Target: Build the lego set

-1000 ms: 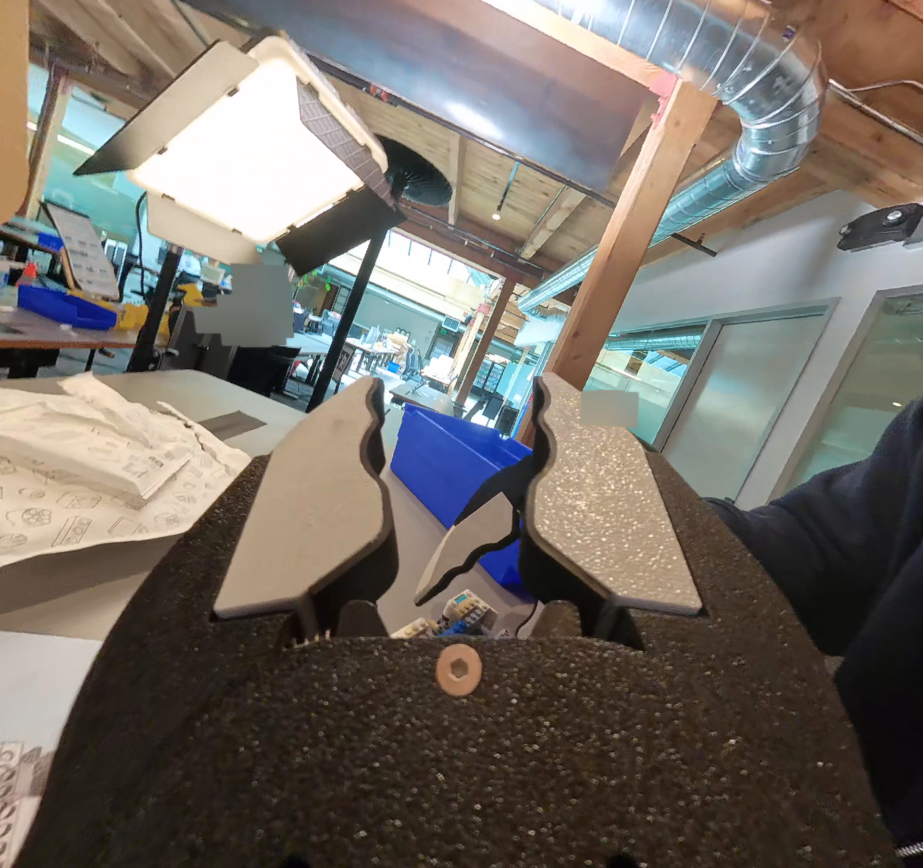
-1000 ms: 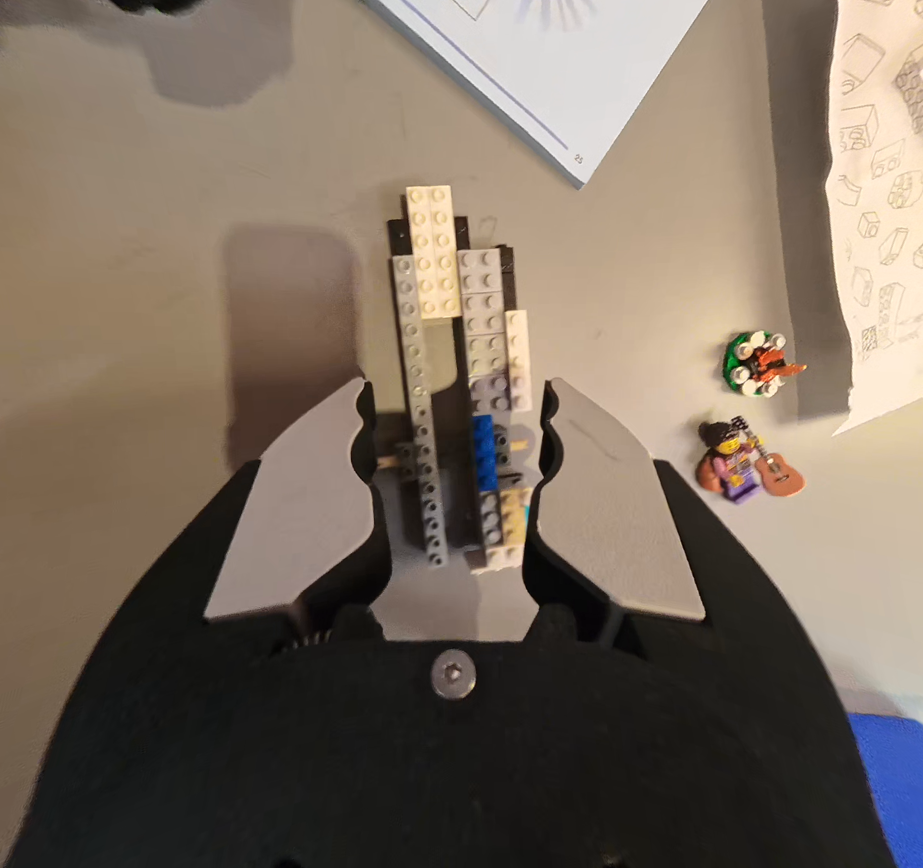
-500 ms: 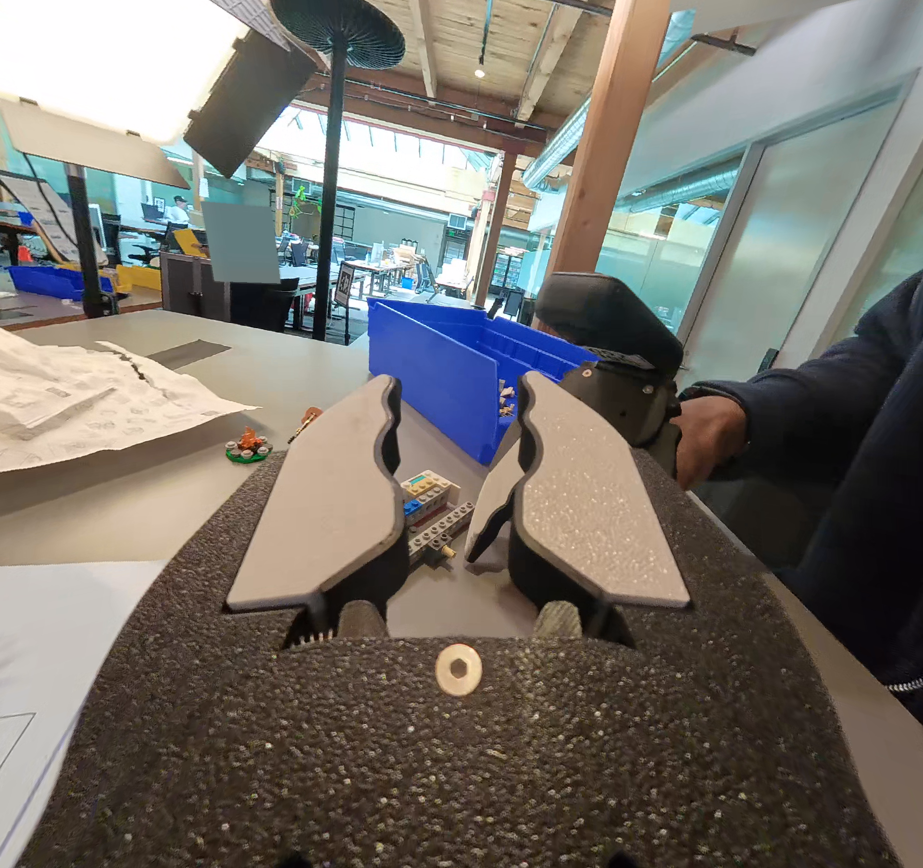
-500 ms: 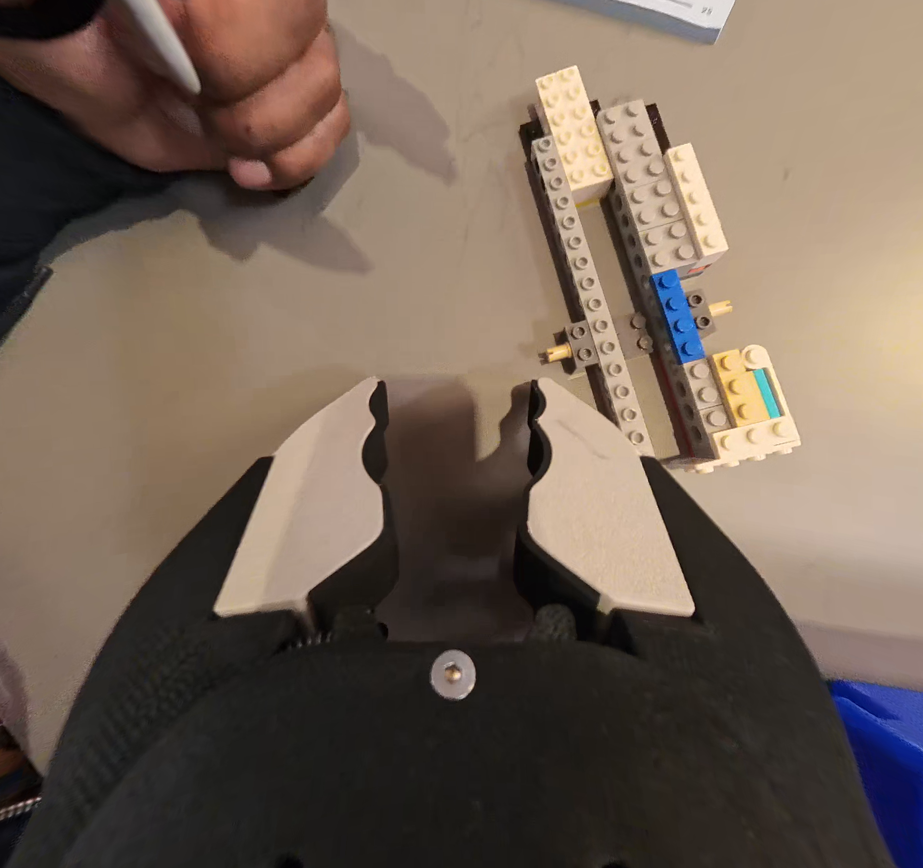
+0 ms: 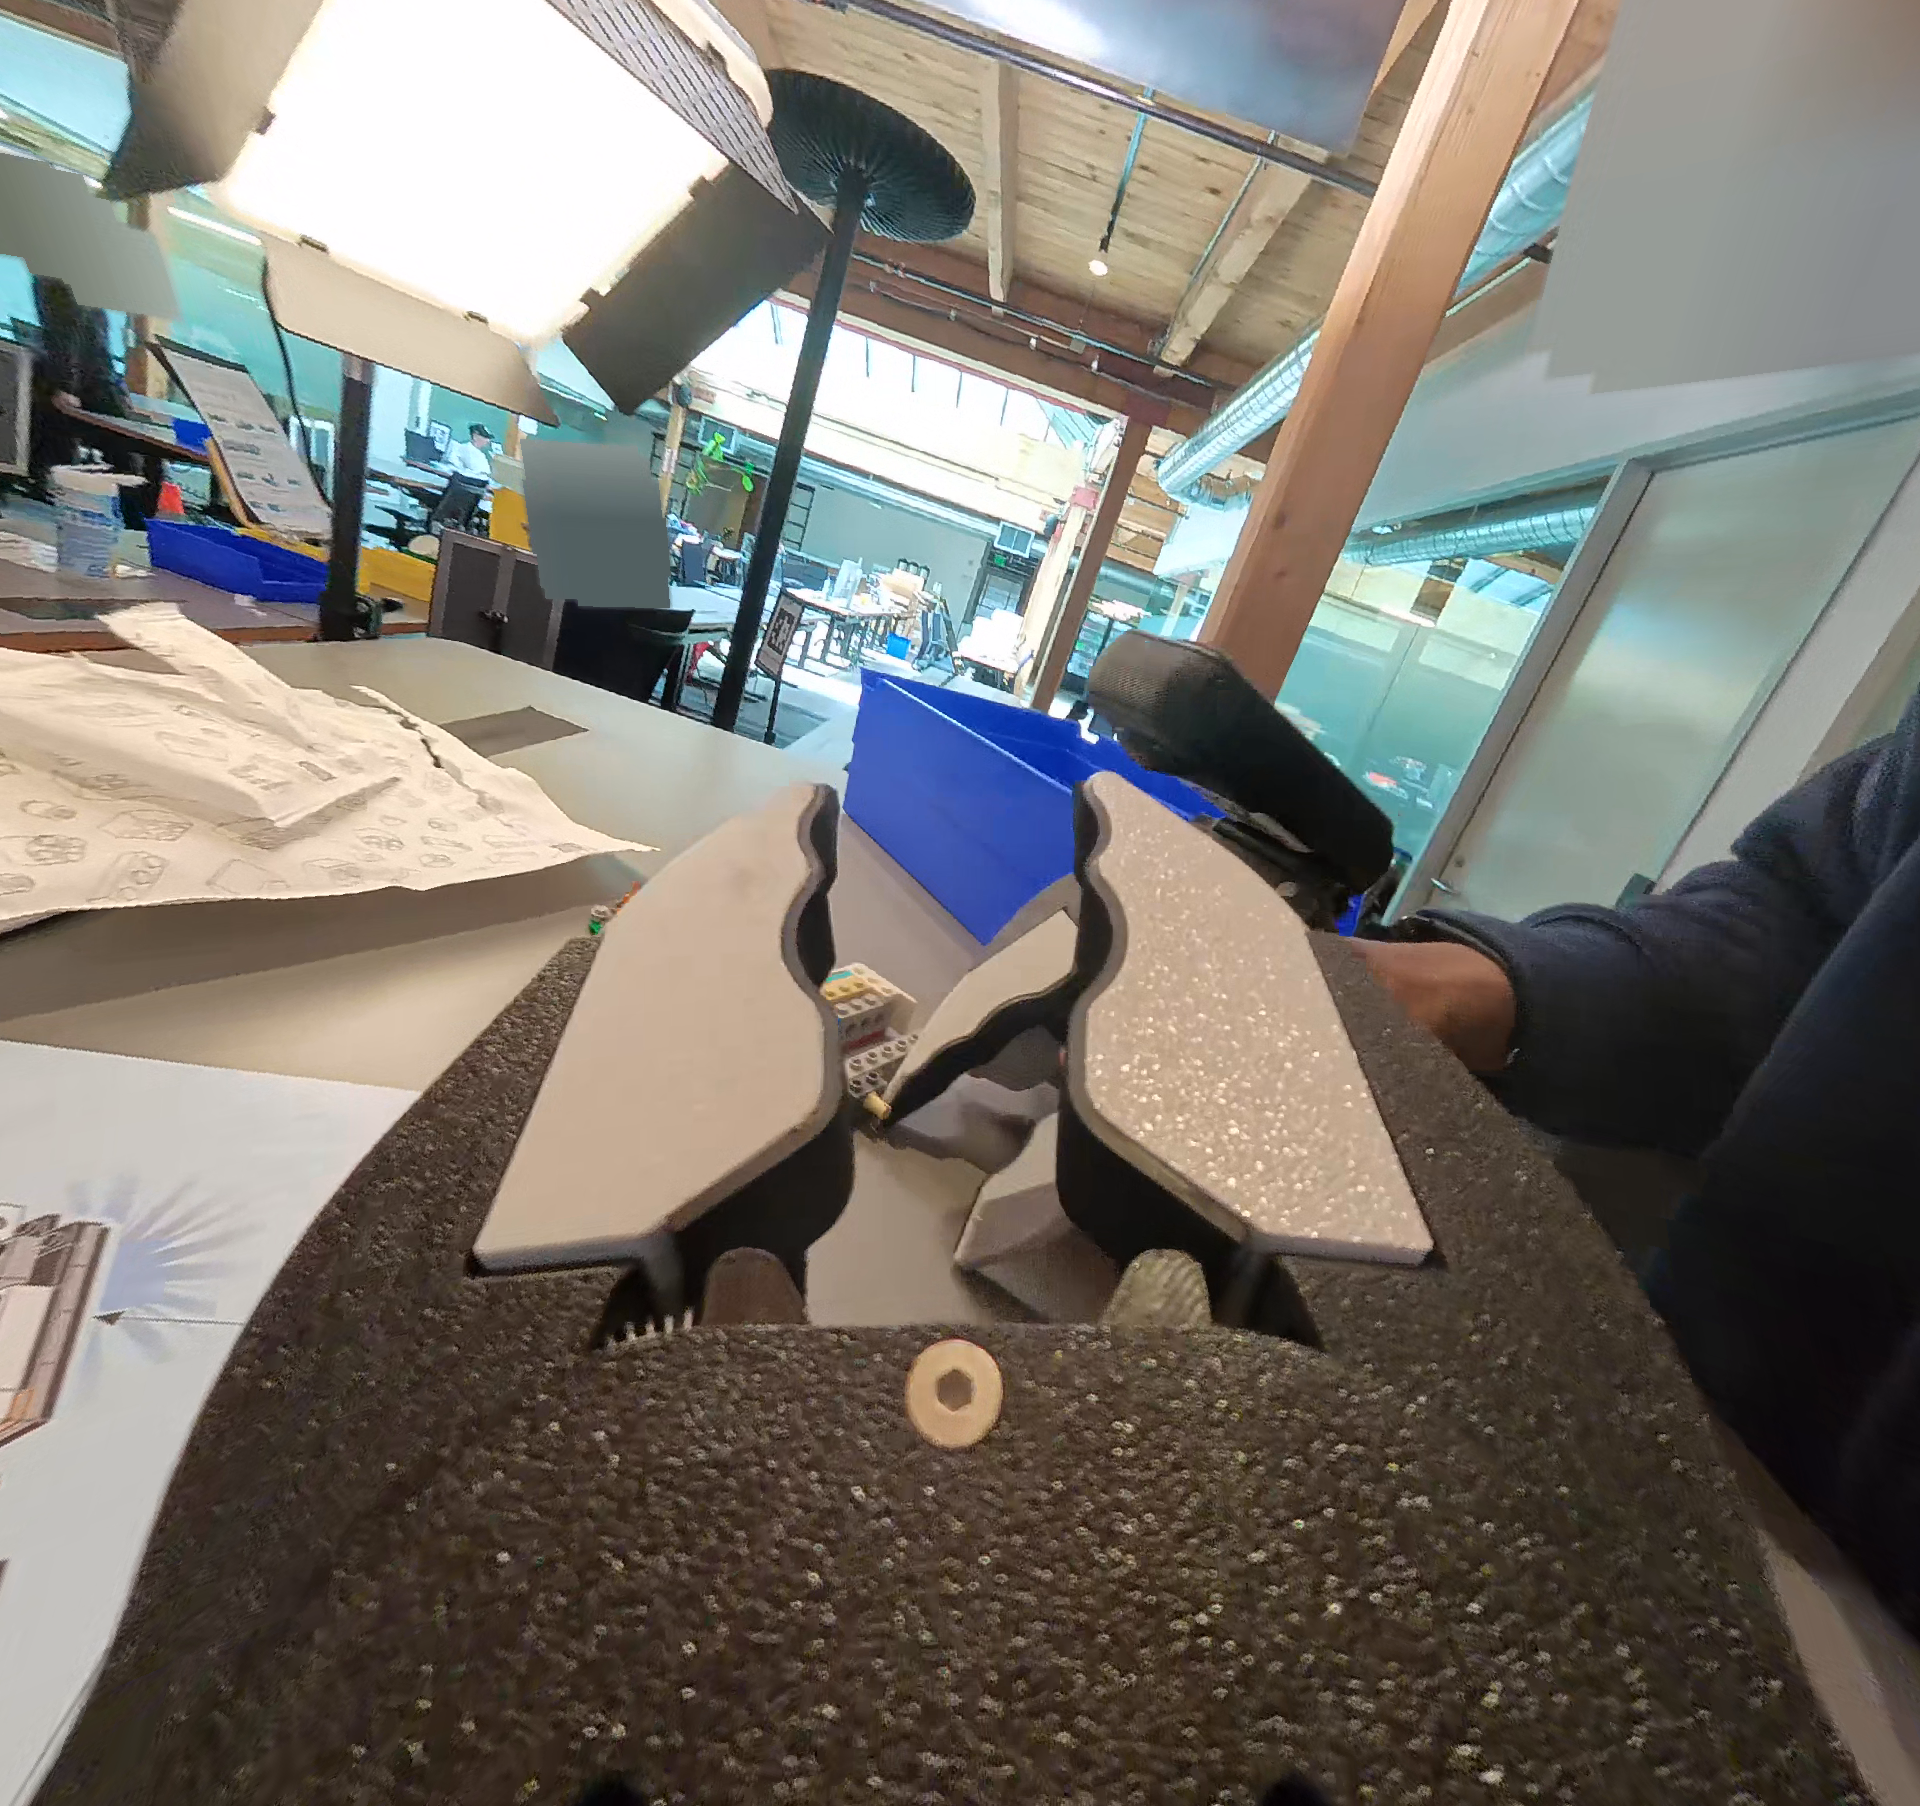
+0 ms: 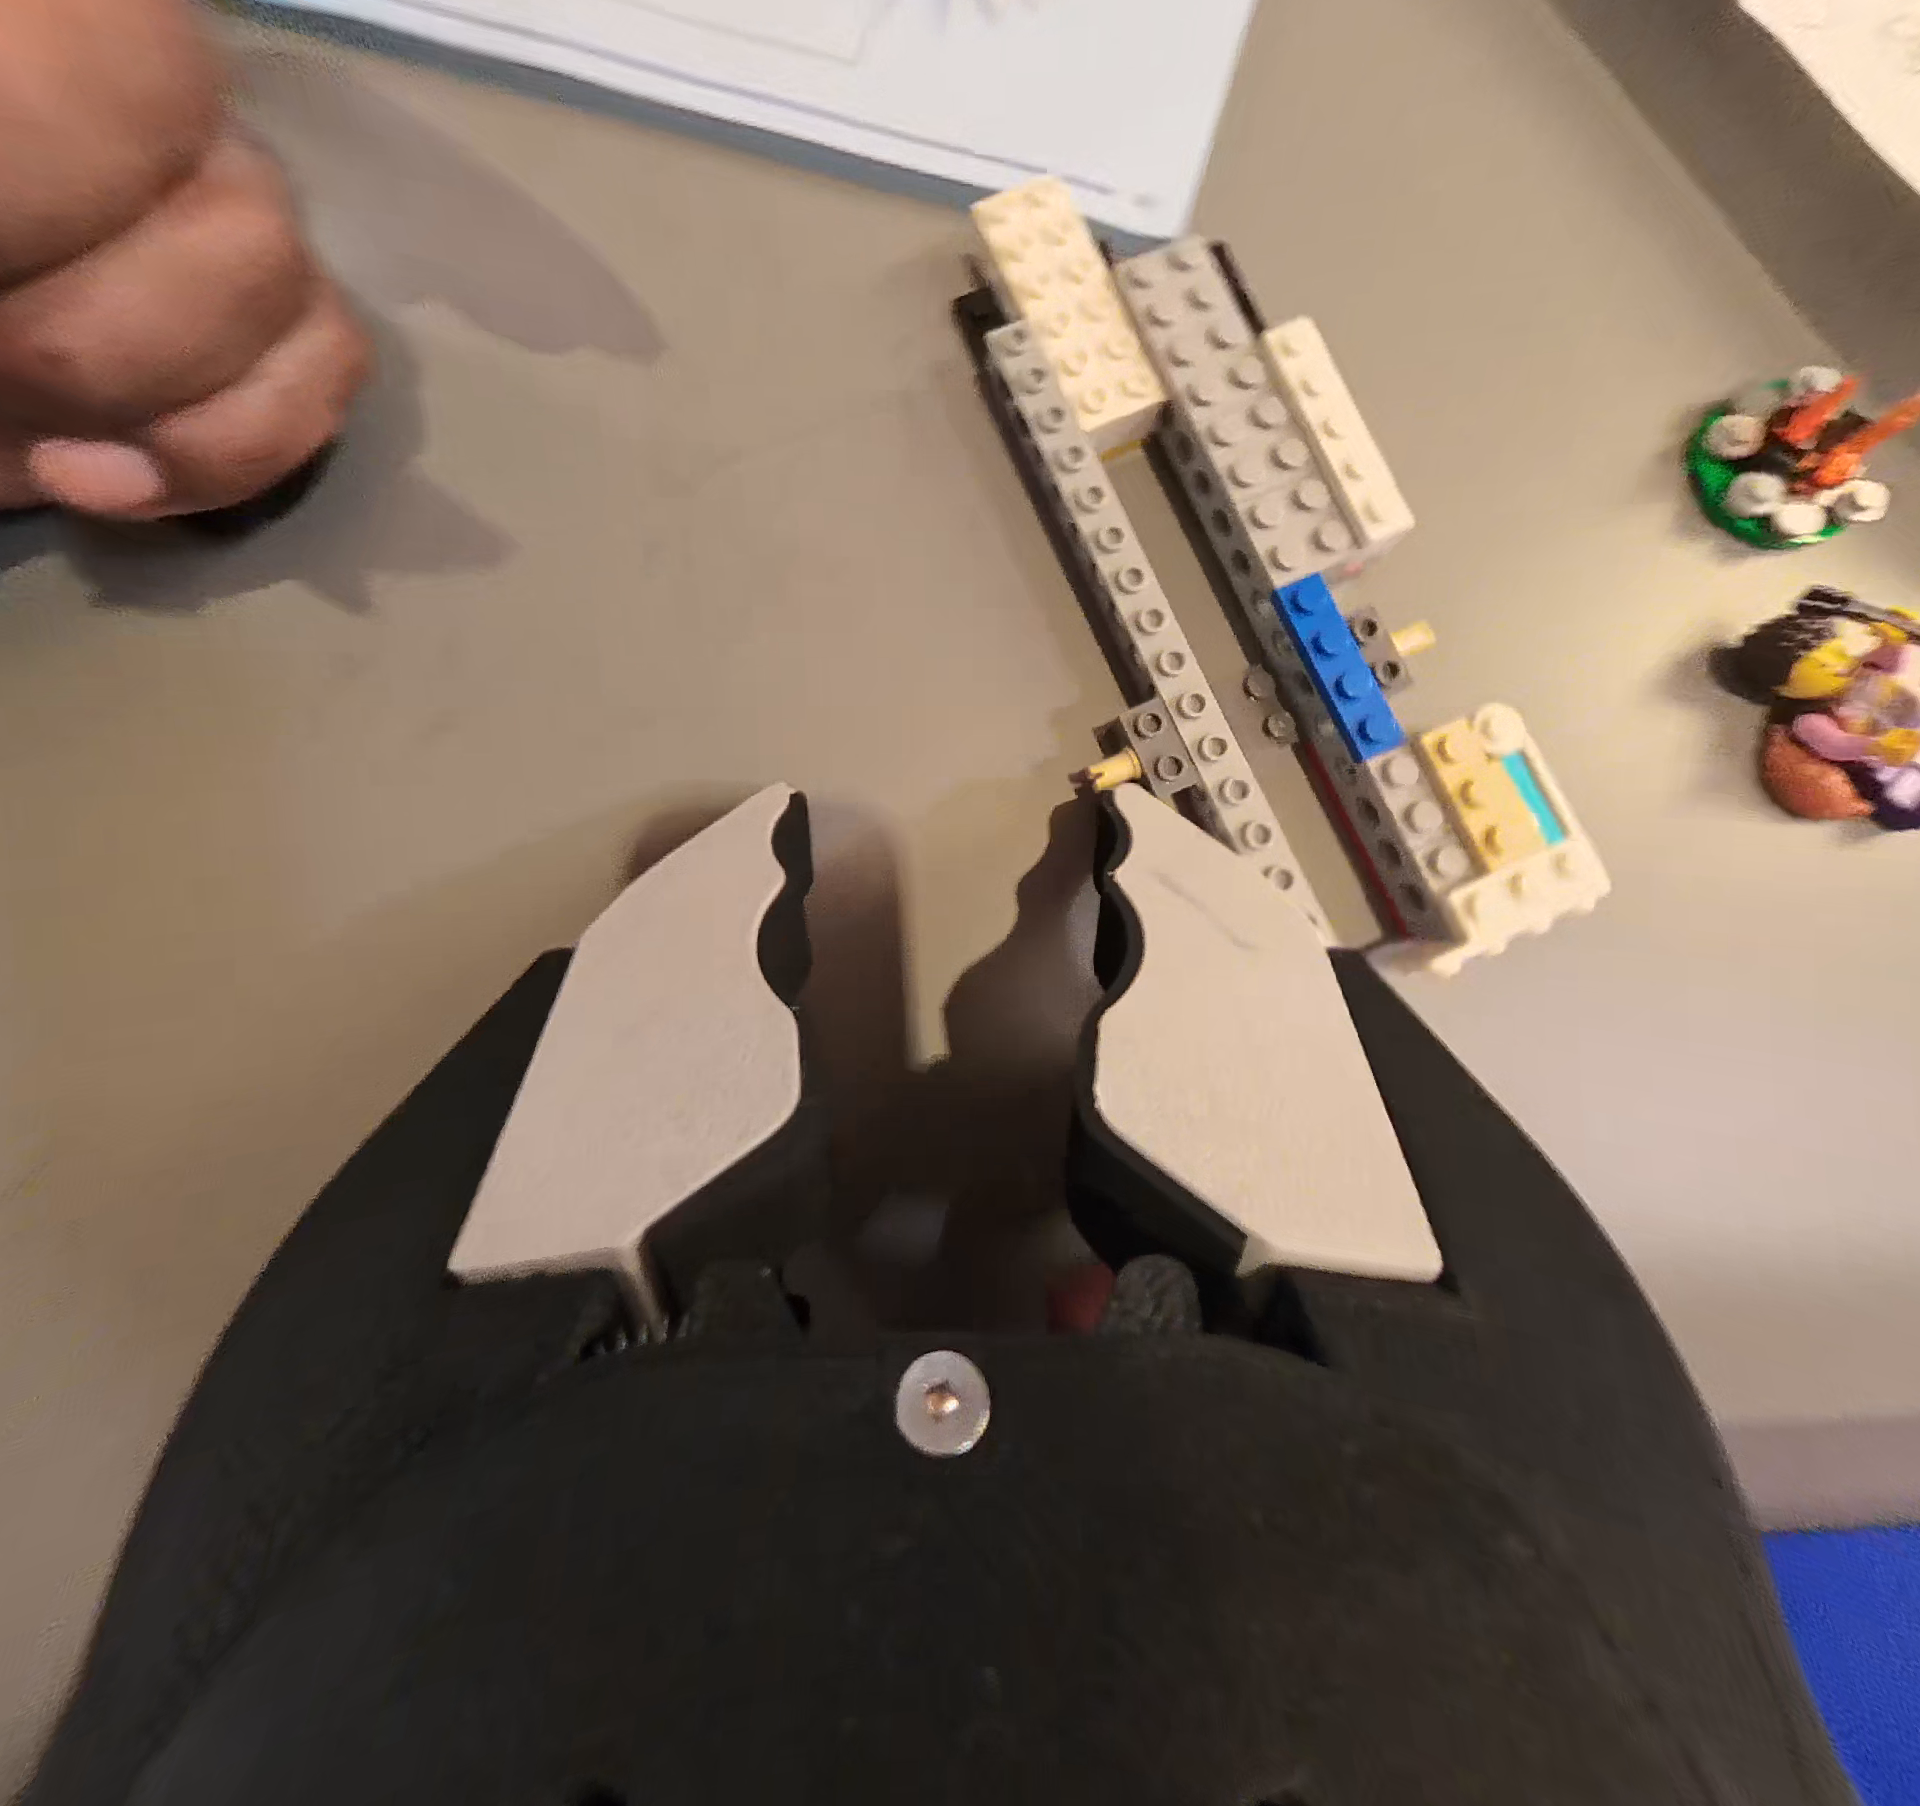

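Here, both grippers' fingers are being held apart, empty; the right gripper [image 6: 951, 816] is being hovered beside a brick model [image 6: 1247, 561] on the tabletop [image 6: 623, 665]; the left gripper [image 5: 951, 821] is being pointed toward it.

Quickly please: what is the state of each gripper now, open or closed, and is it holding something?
Left gripper: open, holding nothing.
Right gripper: open, holding nothing; only bare table between its fingers, brick model beside its right fingertip.
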A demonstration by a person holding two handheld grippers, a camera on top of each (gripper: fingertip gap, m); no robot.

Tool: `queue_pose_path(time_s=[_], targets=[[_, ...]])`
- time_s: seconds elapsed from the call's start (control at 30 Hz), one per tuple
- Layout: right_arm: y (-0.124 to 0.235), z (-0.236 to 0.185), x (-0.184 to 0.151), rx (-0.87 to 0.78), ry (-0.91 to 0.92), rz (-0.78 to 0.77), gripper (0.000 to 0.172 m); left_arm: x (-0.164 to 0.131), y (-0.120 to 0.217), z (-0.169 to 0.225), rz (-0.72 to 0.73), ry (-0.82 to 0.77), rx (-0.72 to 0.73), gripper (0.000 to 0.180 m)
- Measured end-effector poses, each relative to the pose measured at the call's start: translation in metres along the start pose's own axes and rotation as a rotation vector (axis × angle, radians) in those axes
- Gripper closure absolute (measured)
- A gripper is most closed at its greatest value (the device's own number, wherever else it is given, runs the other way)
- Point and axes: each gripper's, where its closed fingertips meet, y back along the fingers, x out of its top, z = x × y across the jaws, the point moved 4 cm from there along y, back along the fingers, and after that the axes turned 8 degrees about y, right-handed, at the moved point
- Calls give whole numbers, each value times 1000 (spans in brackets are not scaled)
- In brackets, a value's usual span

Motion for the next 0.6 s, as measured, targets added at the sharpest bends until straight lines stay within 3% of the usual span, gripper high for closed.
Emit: queue_pose_path(time_s=[0.1,0.27,0.4,0.6], targets=[[2,-2,14,36,-12,62,114,11,10,-5,67,-4,32,137],[-3,-30,53,71,85,239,125,24,24,-17,149,-46,153,136],[-13,-35,65,55,140,206,124,26,29,-24,165,-83,236,136],[-28,-4,47,-120,192,1,121,28,31,-26,202,-41,238,136]])
